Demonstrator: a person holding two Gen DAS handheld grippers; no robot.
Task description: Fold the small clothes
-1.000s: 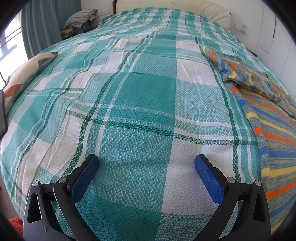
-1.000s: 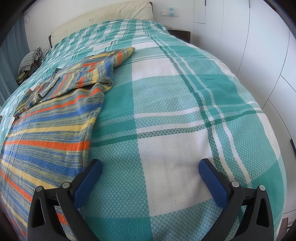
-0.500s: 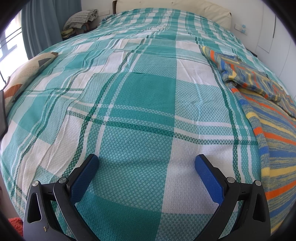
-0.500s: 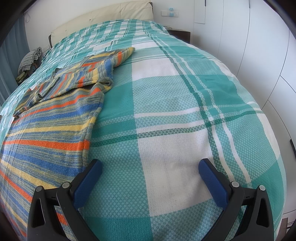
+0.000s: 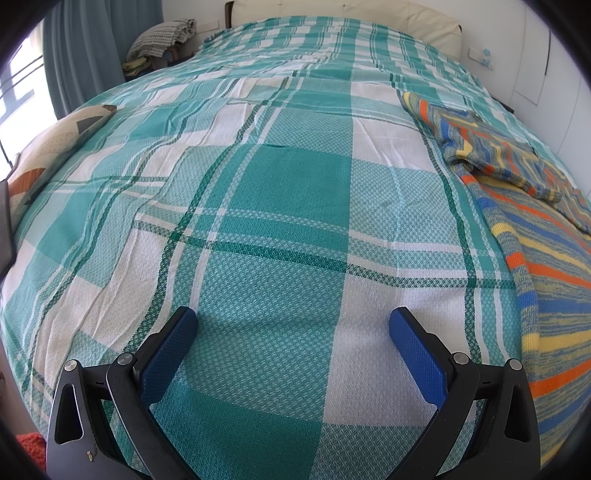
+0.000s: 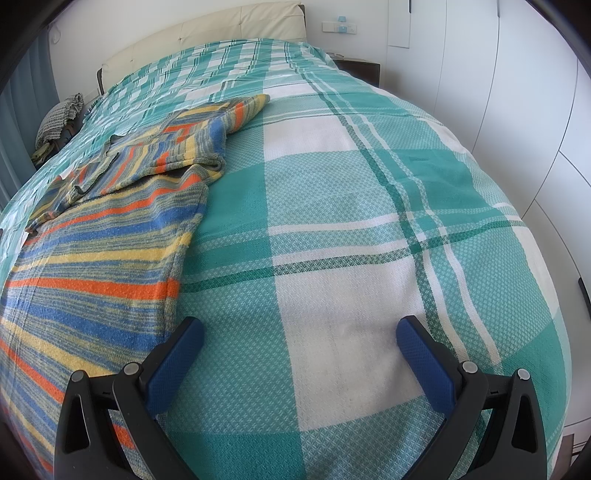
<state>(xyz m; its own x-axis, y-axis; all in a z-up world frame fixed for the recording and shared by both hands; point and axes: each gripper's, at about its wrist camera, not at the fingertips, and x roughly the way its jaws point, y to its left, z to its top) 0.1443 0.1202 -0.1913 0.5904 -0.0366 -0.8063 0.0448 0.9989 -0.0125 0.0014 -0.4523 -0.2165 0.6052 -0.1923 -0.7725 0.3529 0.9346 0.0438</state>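
Left tongs (image 5: 291, 325) spread wide, empty, over the checked bedspread (image 5: 295, 184). Right tongs (image 6: 300, 330) wide too, just beside the striped sweater (image 6: 99, 251) lying flat.

Item count, referenced to the bed (image 5: 280, 206). Grippers: two, one left gripper (image 5: 293, 326) and one right gripper (image 6: 300, 334), each with two blue pads (image 5: 168, 354), four pads total, all spread apart above the bed's near end. Sweaters: one striped sweater (image 6: 96, 251), lying on the bed. Plaid covers: one cover (image 6: 332, 221), spread over the bed. Headboards: one headboard (image 6: 207, 35), at the bed's far end. Cushions: one patterned cushion (image 5: 48, 147), at the bed's edge. Cloth piles: one pile (image 5: 162, 38), beside the bed's far corner.
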